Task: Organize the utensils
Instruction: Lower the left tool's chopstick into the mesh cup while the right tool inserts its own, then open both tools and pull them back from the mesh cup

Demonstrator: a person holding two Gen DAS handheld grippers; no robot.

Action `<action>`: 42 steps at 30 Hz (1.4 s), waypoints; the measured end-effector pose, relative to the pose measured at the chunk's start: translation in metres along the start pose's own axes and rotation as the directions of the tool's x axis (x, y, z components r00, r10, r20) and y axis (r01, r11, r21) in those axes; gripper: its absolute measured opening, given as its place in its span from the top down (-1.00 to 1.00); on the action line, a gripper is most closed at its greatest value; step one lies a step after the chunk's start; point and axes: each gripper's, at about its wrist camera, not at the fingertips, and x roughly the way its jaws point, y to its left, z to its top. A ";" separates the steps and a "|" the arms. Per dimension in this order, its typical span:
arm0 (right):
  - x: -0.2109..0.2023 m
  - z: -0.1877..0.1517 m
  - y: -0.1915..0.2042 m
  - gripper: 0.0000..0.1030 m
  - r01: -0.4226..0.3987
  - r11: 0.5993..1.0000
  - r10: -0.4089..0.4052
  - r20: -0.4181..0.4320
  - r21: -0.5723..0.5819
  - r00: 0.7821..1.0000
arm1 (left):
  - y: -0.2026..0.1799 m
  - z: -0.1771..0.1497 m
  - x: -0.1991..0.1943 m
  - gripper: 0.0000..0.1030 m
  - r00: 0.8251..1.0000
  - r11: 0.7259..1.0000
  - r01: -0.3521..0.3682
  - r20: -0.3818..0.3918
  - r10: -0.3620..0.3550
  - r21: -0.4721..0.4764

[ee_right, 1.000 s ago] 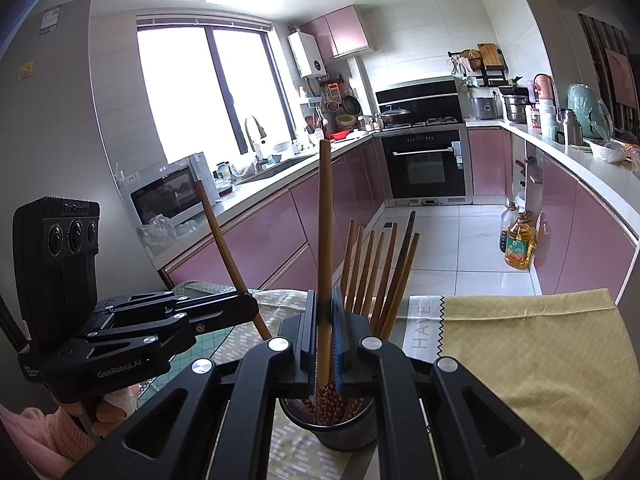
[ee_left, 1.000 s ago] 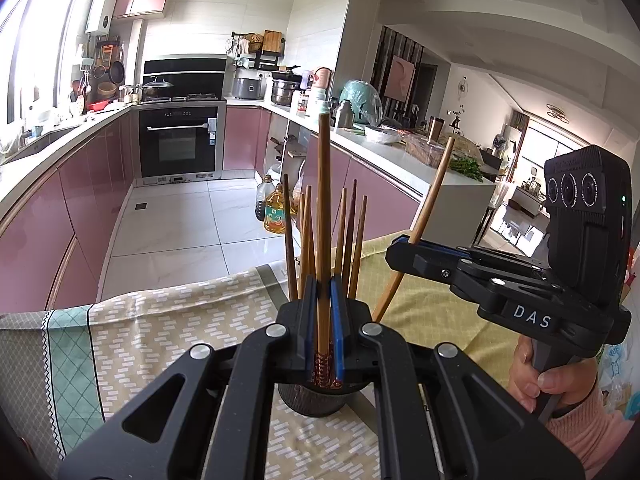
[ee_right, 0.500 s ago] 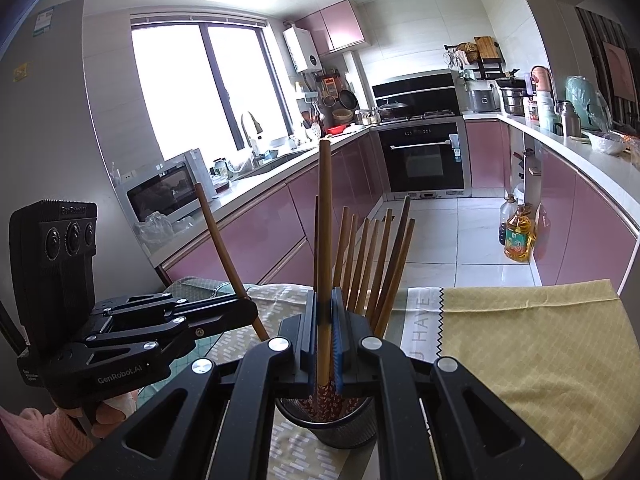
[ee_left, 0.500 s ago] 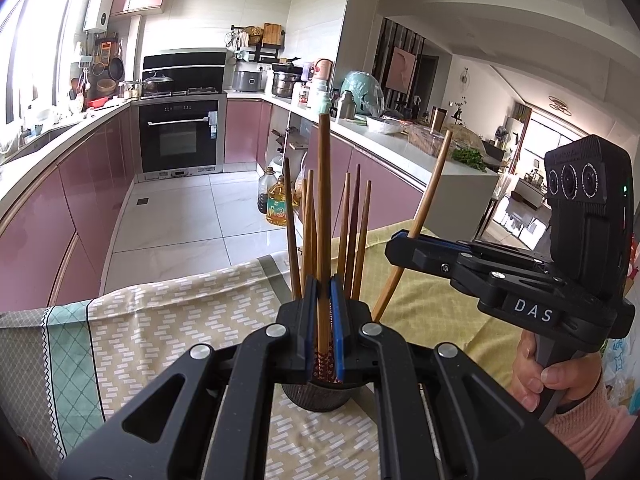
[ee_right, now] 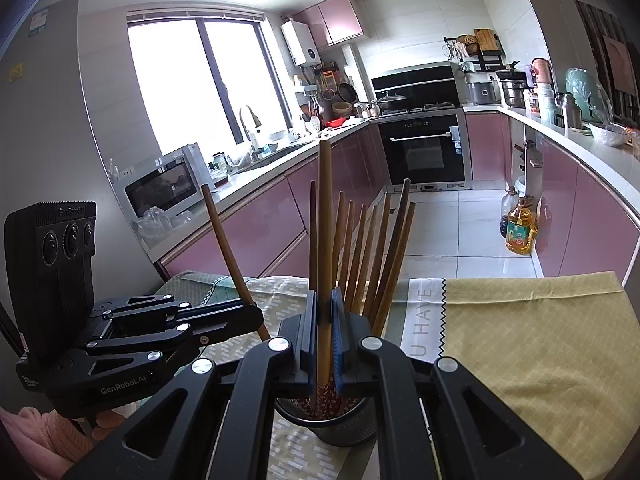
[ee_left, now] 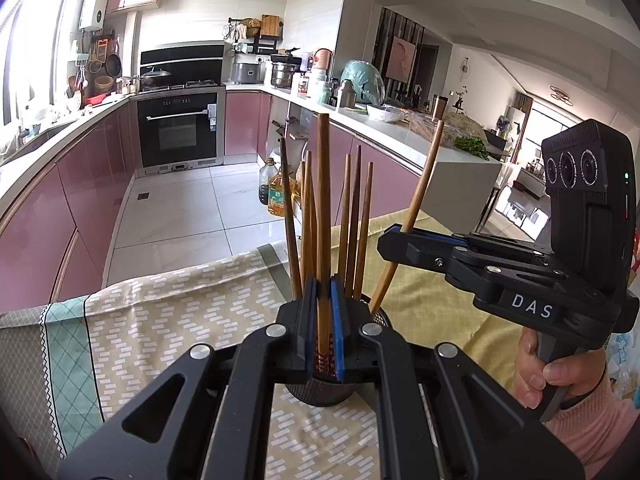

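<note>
Left gripper [ee_left: 323,320] pinches one brown wooden chopstick [ee_left: 323,216] above the black mesh holder [ee_left: 320,386]. Right gripper [ee_right: 325,332] pinches another chopstick [ee_right: 325,240] there. Loose chopsticks [ee_right: 372,256] crowd the holder.

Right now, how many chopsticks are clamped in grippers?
2. First chopstick in the left gripper, second chopstick in the right gripper, lower ends at the holder. Loose ones in the holder not counted.

The right gripper [ee_right: 323,344] pinches one upright chopstick [ee_right: 325,216] between its blue pads, directly above a dark mesh holder [ee_right: 340,424] crowded with other chopsticks [ee_right: 372,256]. At left, the left gripper [ee_right: 244,314] grips a tilted chopstick [ee_right: 228,248]. A yellow cloth [ee_right: 540,332] lies right
</note>
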 end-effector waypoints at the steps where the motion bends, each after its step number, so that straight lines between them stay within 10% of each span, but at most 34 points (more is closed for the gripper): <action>1: 0.001 0.000 -0.001 0.89 0.001 1.000 -0.001 -0.001 0.001 1.000 | -0.001 0.000 0.000 0.85 1.000 1.000 0.000 -0.001 0.000 0.001; 30: 0.029 -0.008 -0.012 0.84 0.018 0.998 -0.015 -0.057 0.054 0.998 | 0.002 -0.003 0.041 0.84 0.998 1.000 -0.006 -0.063 0.007 0.013; 42: 0.009 -0.020 -0.001 0.29 0.039 0.999 -0.038 -0.038 0.026 0.999 | 0.019 -0.024 0.029 0.44 1.000 0.999 -0.018 -0.020 0.017 -0.051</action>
